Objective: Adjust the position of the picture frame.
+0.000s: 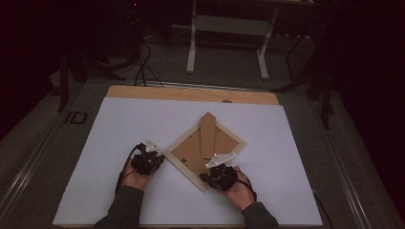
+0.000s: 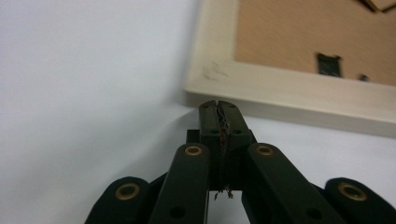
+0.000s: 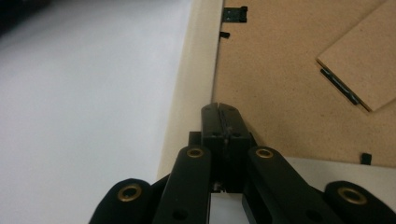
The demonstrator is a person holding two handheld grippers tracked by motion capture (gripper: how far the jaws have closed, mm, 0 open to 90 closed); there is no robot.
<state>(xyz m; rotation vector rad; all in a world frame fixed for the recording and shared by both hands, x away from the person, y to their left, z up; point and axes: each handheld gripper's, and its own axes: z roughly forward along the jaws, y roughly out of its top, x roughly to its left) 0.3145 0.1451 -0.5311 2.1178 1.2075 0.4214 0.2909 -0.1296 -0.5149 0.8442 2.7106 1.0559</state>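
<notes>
A picture frame (image 1: 206, 145) lies face down on the white board (image 1: 119, 129), turned like a diamond, its pale wooden rim around a brown backing with a stand flap (image 1: 208, 133). My left gripper (image 1: 160, 153) is shut with nothing in it, its tips against the frame's left corner (image 2: 205, 88). My right gripper (image 1: 210, 168) is shut and empty too, over the frame's near rim (image 3: 194, 88) at the edge of the brown backing (image 3: 280, 79). Small black clips (image 3: 235, 14) hold the backing in.
The white board lies on a wooden tabletop (image 1: 191, 93) whose far edge shows. Beyond it are a white table stand (image 1: 229, 33) and cables (image 1: 143, 67) on a dark floor. Metal rails (image 1: 28, 157) run along both sides of the table.
</notes>
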